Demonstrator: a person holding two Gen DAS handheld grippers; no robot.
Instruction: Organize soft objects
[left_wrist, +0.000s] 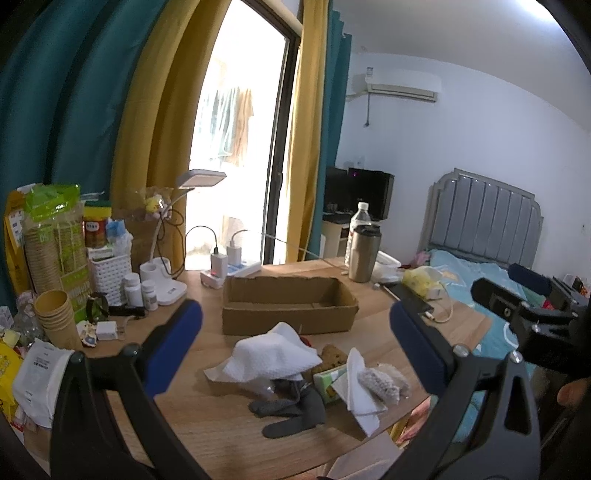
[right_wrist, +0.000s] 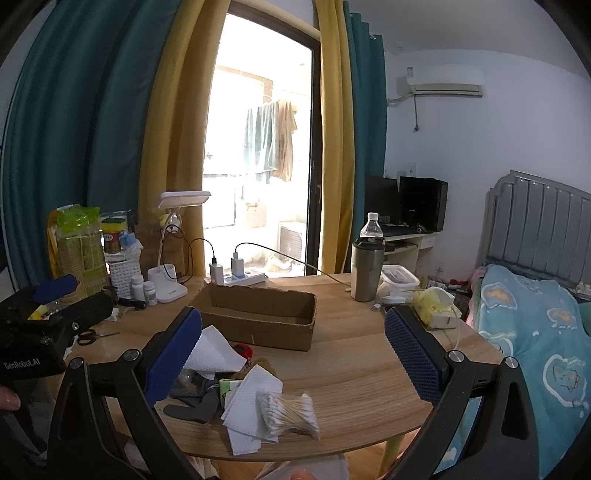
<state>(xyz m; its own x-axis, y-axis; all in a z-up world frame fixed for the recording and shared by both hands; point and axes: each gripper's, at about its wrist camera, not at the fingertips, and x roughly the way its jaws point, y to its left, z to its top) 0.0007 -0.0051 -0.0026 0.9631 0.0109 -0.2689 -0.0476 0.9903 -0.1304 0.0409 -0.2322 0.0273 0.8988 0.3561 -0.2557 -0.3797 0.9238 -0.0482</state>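
Note:
A heap of soft things lies on the wooden table's near side. It holds a crumpled white paper towel (left_wrist: 273, 354), dark grey gloves (left_wrist: 291, 410), a green tissue pack (left_wrist: 327, 380), a second white towel (left_wrist: 358, 397) and a bag of cotton swabs (left_wrist: 382, 380). Behind the heap stands an empty cardboard box (left_wrist: 288, 306). My left gripper (left_wrist: 295, 312) hangs open above the heap, holding nothing. In the right wrist view my right gripper (right_wrist: 293, 314) is also open and empty, with the swab bag (right_wrist: 290, 413), towel (right_wrist: 251, 406) and gloves (right_wrist: 195, 406) below it and the box (right_wrist: 258, 321) beyond.
A steel tumbler (left_wrist: 364, 253) and water bottle (left_wrist: 360, 218) stand behind the box on the right. A desk lamp (left_wrist: 162, 273), power strip (left_wrist: 231, 271), pill bottles, paper cups (left_wrist: 57, 317) and packets crowd the left. Scissors (right_wrist: 86, 336) lie at left. A bed (right_wrist: 535, 332) flanks the table's right edge.

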